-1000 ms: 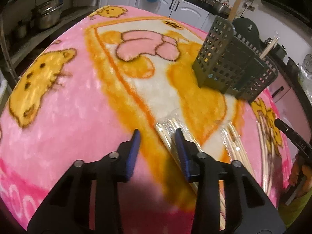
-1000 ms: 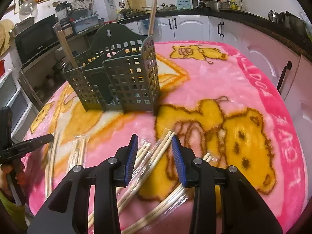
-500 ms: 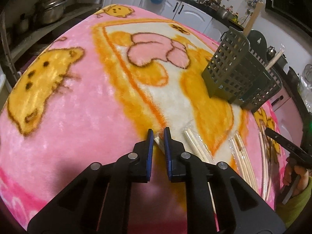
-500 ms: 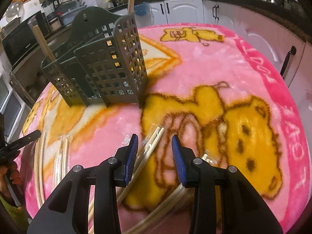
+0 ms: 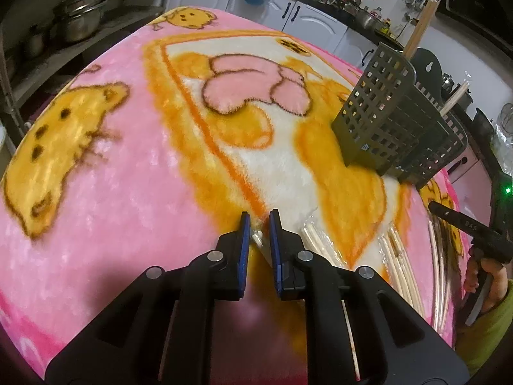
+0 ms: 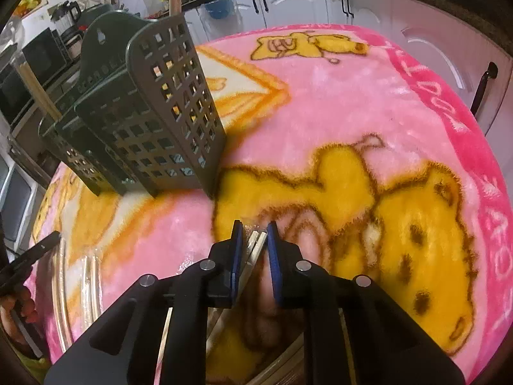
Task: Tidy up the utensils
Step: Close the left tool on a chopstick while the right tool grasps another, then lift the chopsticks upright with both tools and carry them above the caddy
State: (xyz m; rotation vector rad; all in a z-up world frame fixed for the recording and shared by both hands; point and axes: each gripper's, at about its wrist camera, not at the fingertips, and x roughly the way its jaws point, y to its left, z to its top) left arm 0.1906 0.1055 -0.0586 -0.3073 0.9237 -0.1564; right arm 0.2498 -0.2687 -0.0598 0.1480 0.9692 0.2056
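A dark green slotted utensil caddy (image 5: 394,128) stands on the pink blanket (image 5: 128,176) and holds wooden sticks; it also shows in the right wrist view (image 6: 154,122). Several packs of plastic-wrapped chopsticks lie flat on the blanket (image 5: 394,256). My left gripper (image 5: 257,224) is shut on the end of one wrapped chopstick pack (image 5: 258,237). My right gripper (image 6: 252,234) is shut on the end of another wrapped chopstick pack (image 6: 255,243), just in front of the caddy.
Kitchen counters and white cabinets (image 6: 288,0) ring the table. Pots (image 5: 80,16) stand on a shelf at the left. The right hand with its gripper shows at the edge of the left wrist view (image 5: 481,250). More wrapped packs lie at the left in the right wrist view (image 6: 86,272).
Both grippers closed: the left one shut on a wrapped pack half a second ago and has lifted slightly; the right one moved toward the caddy and shut on its pack just now.
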